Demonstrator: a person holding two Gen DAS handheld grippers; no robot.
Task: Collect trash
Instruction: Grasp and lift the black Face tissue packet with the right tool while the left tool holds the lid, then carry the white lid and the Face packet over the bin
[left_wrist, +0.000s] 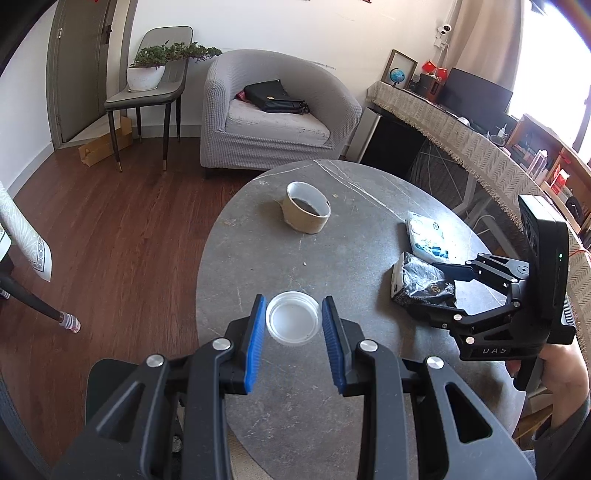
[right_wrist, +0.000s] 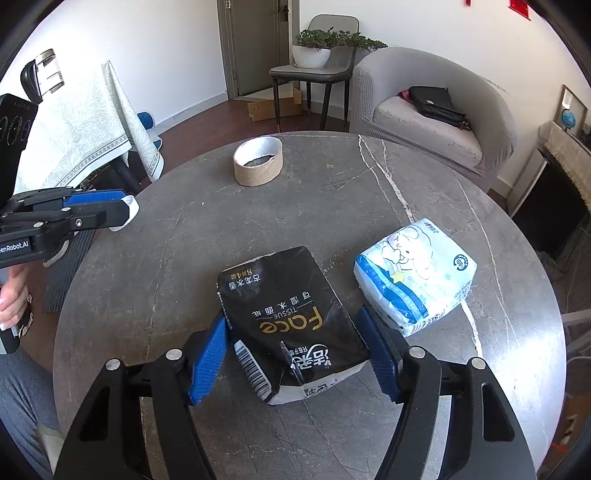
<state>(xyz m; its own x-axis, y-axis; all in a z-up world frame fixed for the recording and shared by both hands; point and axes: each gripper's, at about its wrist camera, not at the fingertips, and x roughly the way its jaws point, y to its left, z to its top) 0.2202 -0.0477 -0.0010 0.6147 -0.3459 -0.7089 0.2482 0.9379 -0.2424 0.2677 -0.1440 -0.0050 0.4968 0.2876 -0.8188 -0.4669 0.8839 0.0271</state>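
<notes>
A round grey stone table (left_wrist: 351, 229) (right_wrist: 184, 280) carries the trash. A clear plastic lid (left_wrist: 293, 322) lies near the table's front left edge, between the blue pads of my left gripper (left_wrist: 293, 314), which is open around it with small gaps on both sides. A black tissue pack (right_wrist: 286, 317) (left_wrist: 421, 282) lies between the open fingers of my right gripper (right_wrist: 295, 325) (left_wrist: 443, 284). A cardboard tape roll (left_wrist: 307, 212) (right_wrist: 258, 160) stands at the far side. A white and blue tissue pack (right_wrist: 415, 275) (left_wrist: 424, 234) lies right of the black one.
A grey armchair (left_wrist: 273, 118) with a black bag (left_wrist: 275, 96) stands beyond the table. A chair with a potted plant (left_wrist: 147, 72) is by the door. A cloth-covered desk (left_wrist: 480, 147) runs along the right. Another clothed table (right_wrist: 85, 129) stands to the left.
</notes>
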